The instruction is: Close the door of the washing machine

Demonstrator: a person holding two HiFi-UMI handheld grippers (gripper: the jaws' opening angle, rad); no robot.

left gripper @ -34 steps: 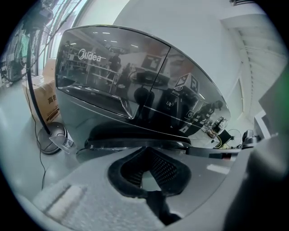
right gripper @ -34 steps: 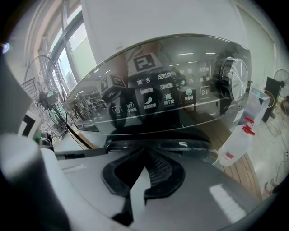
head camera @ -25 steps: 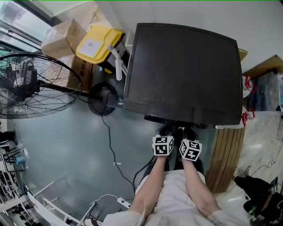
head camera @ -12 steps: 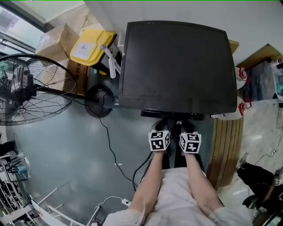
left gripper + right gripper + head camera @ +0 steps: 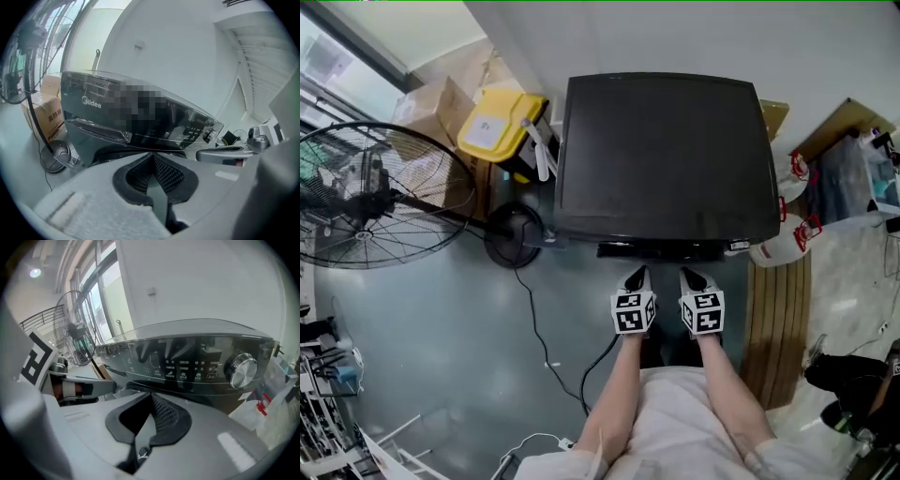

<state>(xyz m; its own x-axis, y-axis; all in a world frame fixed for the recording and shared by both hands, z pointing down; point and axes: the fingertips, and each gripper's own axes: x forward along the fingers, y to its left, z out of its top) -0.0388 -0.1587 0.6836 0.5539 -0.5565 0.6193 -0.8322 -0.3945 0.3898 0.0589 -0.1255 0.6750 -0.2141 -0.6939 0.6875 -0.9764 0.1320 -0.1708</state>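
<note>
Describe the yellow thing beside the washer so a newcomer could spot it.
Find the big dark washing machine against the white wall. At its left rear corner, before the brown cardboard boxes, sits a yellow plastic thing with a white label on top. It is the only bright yellow item; the neighbouring fan is black wire.

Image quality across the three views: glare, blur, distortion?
Head view: sharp, mild fisheye, washer top evenly dark. Left gripper view: strong fisheye, dark corners, mosaic patch over the panel. Right gripper view: same fisheye, reflections on the glossy panel, knob sharp.
</note>
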